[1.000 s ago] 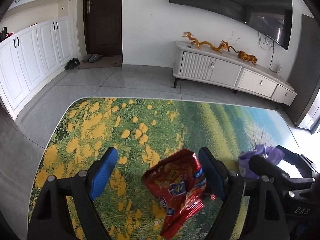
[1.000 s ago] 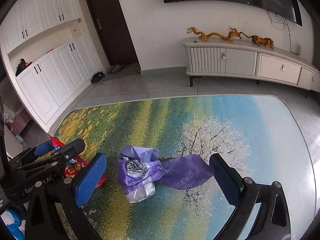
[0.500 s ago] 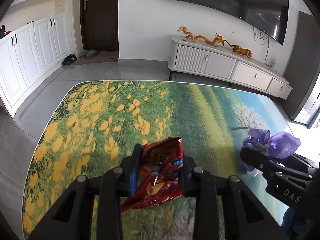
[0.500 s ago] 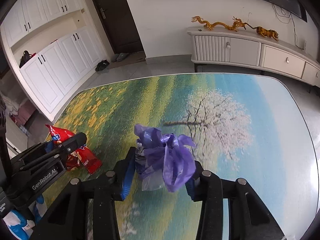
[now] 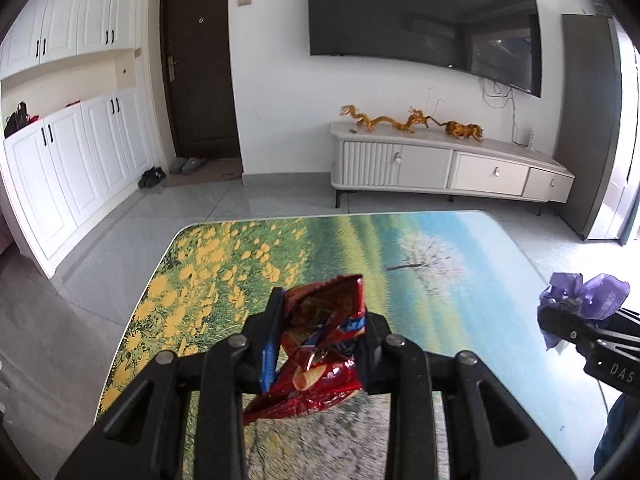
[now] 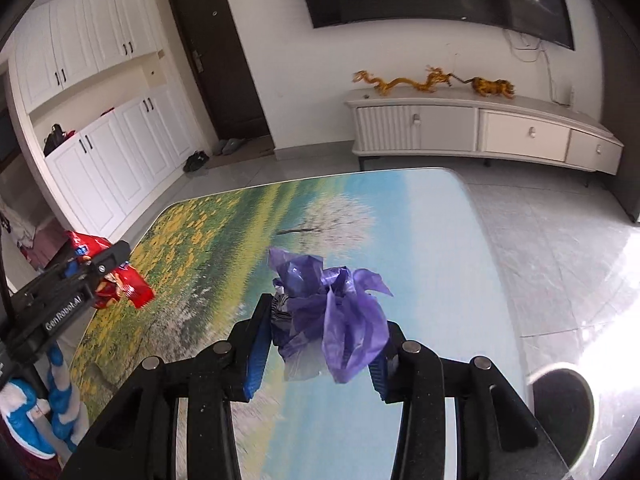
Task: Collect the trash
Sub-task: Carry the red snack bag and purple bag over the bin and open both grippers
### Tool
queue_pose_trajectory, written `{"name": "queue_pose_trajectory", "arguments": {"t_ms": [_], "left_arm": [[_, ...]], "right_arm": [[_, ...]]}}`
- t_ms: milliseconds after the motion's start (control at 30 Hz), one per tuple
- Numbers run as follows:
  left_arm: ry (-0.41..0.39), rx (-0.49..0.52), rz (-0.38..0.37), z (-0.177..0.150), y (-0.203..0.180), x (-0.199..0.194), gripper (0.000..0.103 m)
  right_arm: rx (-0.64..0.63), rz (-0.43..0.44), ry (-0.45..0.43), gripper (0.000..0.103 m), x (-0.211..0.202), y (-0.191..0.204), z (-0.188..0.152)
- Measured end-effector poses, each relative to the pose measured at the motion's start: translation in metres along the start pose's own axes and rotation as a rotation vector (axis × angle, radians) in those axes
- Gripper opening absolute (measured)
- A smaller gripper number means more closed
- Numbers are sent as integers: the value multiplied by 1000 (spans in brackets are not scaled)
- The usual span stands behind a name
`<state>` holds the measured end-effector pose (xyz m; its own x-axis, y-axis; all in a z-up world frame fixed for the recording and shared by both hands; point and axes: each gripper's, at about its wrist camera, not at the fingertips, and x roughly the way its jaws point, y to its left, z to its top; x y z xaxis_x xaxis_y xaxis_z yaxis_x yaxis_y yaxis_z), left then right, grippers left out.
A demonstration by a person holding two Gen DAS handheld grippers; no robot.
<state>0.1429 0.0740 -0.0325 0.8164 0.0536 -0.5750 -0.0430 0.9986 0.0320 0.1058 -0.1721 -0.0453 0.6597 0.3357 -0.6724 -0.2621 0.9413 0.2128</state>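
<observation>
While crinkled, glossy red snack bag (image 5: 320, 344) stays pinched, purple film (image 6: 332, 320) bunches.

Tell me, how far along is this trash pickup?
Done: both pieces are picked up, and no other litter shows on the table. In hand: the left gripper is shut on the red snack bag, the right gripper on the purple plastic bag. Left: dropping both into a bin, which neither view shows.

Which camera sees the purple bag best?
The right wrist view: the purple bag sits big and central, pinched in the right hand-held gripper. The left wrist view shows only a small bunch of it at the right edge.
</observation>
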Motion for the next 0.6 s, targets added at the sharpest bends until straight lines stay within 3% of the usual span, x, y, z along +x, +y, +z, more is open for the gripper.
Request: {"name": "queue_pose_trajectory", "arguments": {"t_ms": [333, 600], "left_arm": [[-93, 126, -95, 8, -74, -63, 29], [-63, 215, -212, 9, -147, -70, 29]], "right_arm": [[98, -176, -48, 40, -80, -76, -35], [201, -289, -39, 42, -112, -141, -66]]}}
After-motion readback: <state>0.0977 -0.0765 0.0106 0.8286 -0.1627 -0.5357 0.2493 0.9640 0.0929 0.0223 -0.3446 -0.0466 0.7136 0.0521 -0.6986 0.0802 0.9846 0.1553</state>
